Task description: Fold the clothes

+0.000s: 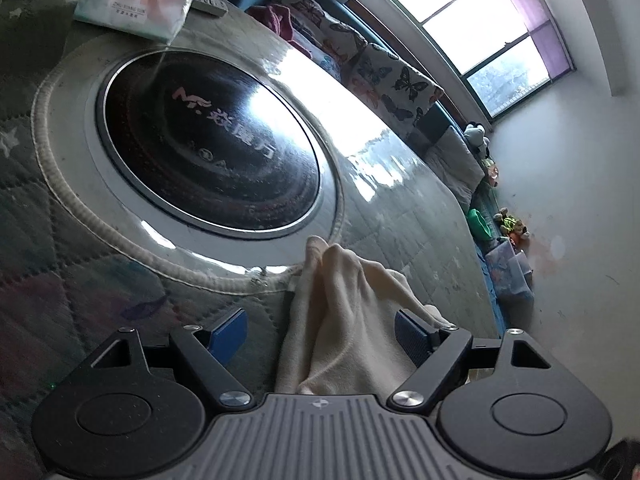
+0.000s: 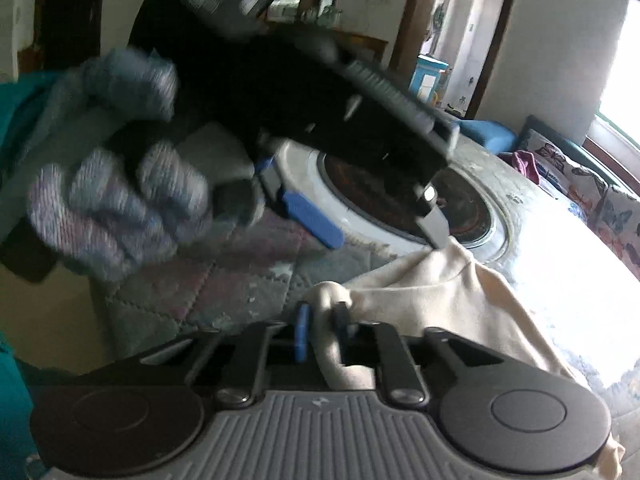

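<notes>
Early stage, no fold visible: cream garment (image 2: pixel 432 280) bunched on surface (image 1: pixel 400 216), pinched in right gripper (image 2: pixel 322 334) jaws, draped between spread left gripper (image 1: pixel 320 334) jaws; all folding pending.

The cloth (image 1: pixel 344 320) is plain cream, without print, in both views. The left gripper (image 1: pixel 320 334) has a black frame, a grey ribbed base and 2 blue pads; the right gripper (image 2: pixel 322 334) wears the same colours. The glove (image 2: pixel 112 184) is speckled grey-blue (blurred, so the weave is unclear). The table cover (image 1: pixel 60 240) is quilted in diamond stitching, muted grey-green with pale stars and faded pink patches. The round hob (image 1: pixel 208 144) is glossy black with pinkish lettering, ringed in white. The cushions (image 1: pixel 380 68) are white with dark and pink butterflies. The tissue pack (image 1: pixel 136 0) is white and pale pink. The curtain (image 1: pixel 532 16) is purple.
</notes>
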Tool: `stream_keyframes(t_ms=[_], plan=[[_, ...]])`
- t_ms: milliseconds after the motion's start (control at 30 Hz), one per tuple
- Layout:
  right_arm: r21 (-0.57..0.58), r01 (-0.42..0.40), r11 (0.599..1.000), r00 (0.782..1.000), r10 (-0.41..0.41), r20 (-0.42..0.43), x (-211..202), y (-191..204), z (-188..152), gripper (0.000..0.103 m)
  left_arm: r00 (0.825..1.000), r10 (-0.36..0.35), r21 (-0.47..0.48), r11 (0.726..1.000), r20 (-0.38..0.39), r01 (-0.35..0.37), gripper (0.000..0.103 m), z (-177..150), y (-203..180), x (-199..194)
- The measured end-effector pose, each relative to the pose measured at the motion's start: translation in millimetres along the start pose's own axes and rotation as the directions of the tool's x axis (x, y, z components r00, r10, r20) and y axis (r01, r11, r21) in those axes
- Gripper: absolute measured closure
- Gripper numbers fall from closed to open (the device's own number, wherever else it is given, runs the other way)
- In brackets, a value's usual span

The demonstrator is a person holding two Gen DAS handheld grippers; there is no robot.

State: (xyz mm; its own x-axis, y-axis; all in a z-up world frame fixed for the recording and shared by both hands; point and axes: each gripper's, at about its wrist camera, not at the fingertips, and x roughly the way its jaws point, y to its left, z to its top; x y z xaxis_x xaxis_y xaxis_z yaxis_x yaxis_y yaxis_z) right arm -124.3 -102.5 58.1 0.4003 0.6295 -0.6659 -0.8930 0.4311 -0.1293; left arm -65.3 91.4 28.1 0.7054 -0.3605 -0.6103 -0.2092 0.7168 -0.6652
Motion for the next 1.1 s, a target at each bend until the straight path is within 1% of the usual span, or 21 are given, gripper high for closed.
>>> stream_keyframes(t_ms=[100, 267, 333, 400, 467, 500, 533, 567, 600, 667, 700, 733, 800, 900, 1000, 1100], plan=[[0.087, -0.022, 0.996, 0.999, 0.018, 0.042, -13, -15, 5, 0.099, 1.000, -0.019, -0.015, 1.000, -0.012, 0.019, 0.020, -2, -2, 4], [0.191, -0.055, 0.980, 0.995, 0.037, 0.095, -32, -37, 9, 0.099, 0.997, -0.062, -0.061, 0.996, -0.043, 0.059, 0.020, -6, -9, 15], [0.204, -0.056, 0.977, 0.993, 0.034, 0.112, -39, -42, 9, 0.099, 0.995, -0.084, -0.089, 0.993, -0.057, 0.078, 0.021, -8, -10, 20], [0.222, -0.070, 0.972, 0.991, 0.042, 0.126, -43, -46, 8, 0.099, 0.992, -0.104, -0.122, 0.988, -0.068, 0.095, 0.028, -9, -10, 25], [0.231, -0.082, 0.970, 0.990, 0.052, 0.132, -44, -45, 5, 0.099, 0.989, -0.123, -0.151, 0.982, -0.078, 0.110, 0.039, -10, -8, 31], [0.229, -0.086, 0.970, 0.989, 0.056, 0.133, -46, -42, 3, 0.099, 0.989, -0.127, -0.160, 0.981, -0.080, 0.113, 0.042, -10, -6, 33], [0.229, -0.090, 0.969, 0.989, 0.060, 0.133, -45, -41, 1, 0.099, 0.988, -0.131, -0.169, 0.979, -0.082, 0.115, 0.049, -11, -4, 35], [0.229, -0.093, 0.969, 0.989, 0.064, 0.131, -44, -41, 0, 0.099, 0.988, -0.132, -0.177, 0.977, -0.084, 0.115, 0.057, -11, -3, 36], [0.229, -0.097, 0.969, 0.989, 0.068, 0.130, -43, -41, -2, 0.099, 0.988, -0.130, -0.181, 0.977, -0.087, 0.113, 0.062, -11, 0, 37], [0.234, -0.104, 0.967, 0.989, 0.075, 0.128, -42, -41, -6, 0.098, 0.988, -0.123, -0.187, 0.977, -0.090, 0.105, 0.077, -10, 4, 38], [0.240, -0.107, 0.965, 0.989, 0.078, 0.128, -43, -42, -8, 0.098, 0.988, -0.121, -0.191, 0.976, -0.091, 0.102, 0.079, -10, 6, 38], [0.247, -0.101, 0.964, 0.989, 0.070, 0.130, -46, -43, -10, 0.095, 0.988, -0.124, -0.192, 0.976, -0.091, 0.105, 0.082, -10, 8, 38], [0.271, -0.089, 0.958, 0.990, 0.054, 0.134, -52, -48, -16, 0.094, 0.989, -0.121, -0.175, 0.979, -0.090, 0.104, 0.083, -10, 9, 38], [0.334, -0.036, 0.942, 0.992, -0.007, 0.126, -67, -59, -31, 0.093, 0.990, -0.113, -0.140, 0.985, -0.088, 0.100, 0.083, -10, 5, 37], [0.413, 0.063, 0.909, 0.989, -0.113, 0.099, -83, -83, -52, 0.087, 0.991, -0.102, -0.103, 0.990, -0.085, 0.093, 0.083, -11, 0, 36], [0.480, 0.192, 0.856, 0.970, -0.240, 0.040, -96, -110, -76, 0.084, 0.993, -0.092, -0.075, 0.993, -0.080, 0.086, 0.083, -12, -3, 36]])
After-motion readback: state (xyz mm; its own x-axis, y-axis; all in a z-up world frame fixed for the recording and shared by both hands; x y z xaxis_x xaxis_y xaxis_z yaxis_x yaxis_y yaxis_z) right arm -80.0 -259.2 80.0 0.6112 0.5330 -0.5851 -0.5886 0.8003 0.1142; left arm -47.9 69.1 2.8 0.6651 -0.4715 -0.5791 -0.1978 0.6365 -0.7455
